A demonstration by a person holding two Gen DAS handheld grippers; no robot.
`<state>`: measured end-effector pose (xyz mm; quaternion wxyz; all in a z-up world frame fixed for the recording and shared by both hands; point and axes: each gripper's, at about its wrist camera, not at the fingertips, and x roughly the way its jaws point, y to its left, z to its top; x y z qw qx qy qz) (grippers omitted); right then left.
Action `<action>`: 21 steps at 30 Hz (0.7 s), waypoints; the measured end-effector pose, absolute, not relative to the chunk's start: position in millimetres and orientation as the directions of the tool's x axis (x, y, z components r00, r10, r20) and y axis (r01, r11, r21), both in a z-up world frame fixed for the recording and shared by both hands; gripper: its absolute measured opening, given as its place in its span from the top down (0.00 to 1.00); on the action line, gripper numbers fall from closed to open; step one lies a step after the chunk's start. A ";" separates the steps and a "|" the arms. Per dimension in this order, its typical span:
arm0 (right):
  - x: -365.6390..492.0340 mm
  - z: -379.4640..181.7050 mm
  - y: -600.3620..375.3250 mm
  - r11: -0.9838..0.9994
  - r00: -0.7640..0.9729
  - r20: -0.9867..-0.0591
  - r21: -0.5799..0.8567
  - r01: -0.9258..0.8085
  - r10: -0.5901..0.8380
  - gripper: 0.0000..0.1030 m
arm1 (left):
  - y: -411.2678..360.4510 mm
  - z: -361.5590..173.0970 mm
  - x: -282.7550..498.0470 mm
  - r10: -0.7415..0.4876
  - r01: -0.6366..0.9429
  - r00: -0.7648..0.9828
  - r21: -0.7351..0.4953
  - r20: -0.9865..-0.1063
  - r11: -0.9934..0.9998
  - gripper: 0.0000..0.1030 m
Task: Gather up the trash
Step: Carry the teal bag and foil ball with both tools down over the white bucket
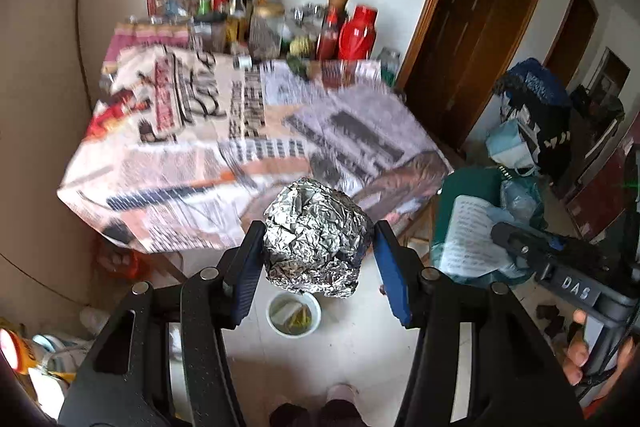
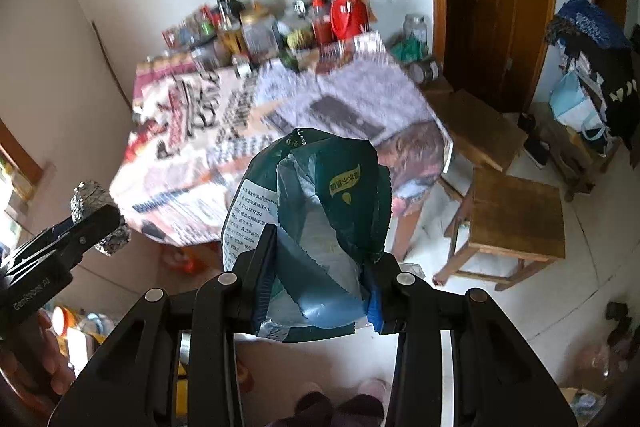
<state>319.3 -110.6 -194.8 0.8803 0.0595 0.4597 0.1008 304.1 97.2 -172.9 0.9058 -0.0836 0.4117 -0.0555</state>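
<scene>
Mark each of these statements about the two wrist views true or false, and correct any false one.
1. The left gripper holds a foil ball. True.
2. The right gripper is empty. False: it holds a green bag.
3. A white bowl sits on the floor below the foil ball. True.
4. The table is covered with a plain white cloth. False: printed newspaper covers it.
5. A red jug stands at the table's far end. True.
</scene>
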 end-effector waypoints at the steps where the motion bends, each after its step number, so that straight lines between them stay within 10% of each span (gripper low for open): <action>1: 324.8 -208.1 -110.0 0.973 0.536 -0.812 0.195 -0.126 0.233 0.67 | 95.0 -185.3 309.0 -0.182 0.027 0.643 -0.216 -0.744 0.976 0.48; 21: 391.8 -449.9 -70.9 0.975 0.306 -0.934 0.134 -0.177 0.184 0.66 | 124.9 -457.5 372.1 -0.156 -0.123 0.448 -0.233 -0.880 0.965 0.48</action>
